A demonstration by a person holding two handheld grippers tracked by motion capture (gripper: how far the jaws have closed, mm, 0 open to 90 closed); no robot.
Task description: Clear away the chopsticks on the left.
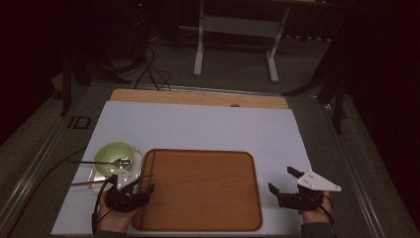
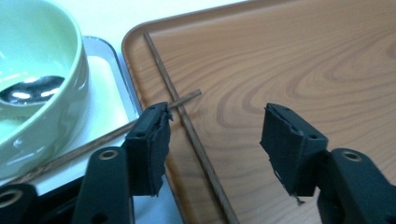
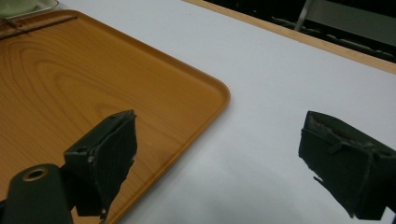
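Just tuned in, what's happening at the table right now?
A person holds a gripper in each hand. The left gripper stands open at the left edge of the wooden tray, above a chopstick lying in the tray. A second chopstick crosses from the metal dish, which holds a green bowl with a spoon. The right gripper is open, right of the tray.

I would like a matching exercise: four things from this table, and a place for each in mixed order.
1. spoon
2. green bowl
3. chopstick
4. right tongs

a. on the small metal tray
b. along the wooden tray's left edge
c. in the bowl
d. over the white sheet, right of the wooden tray

Pairs: 1-c, 2-a, 3-b, 4-d
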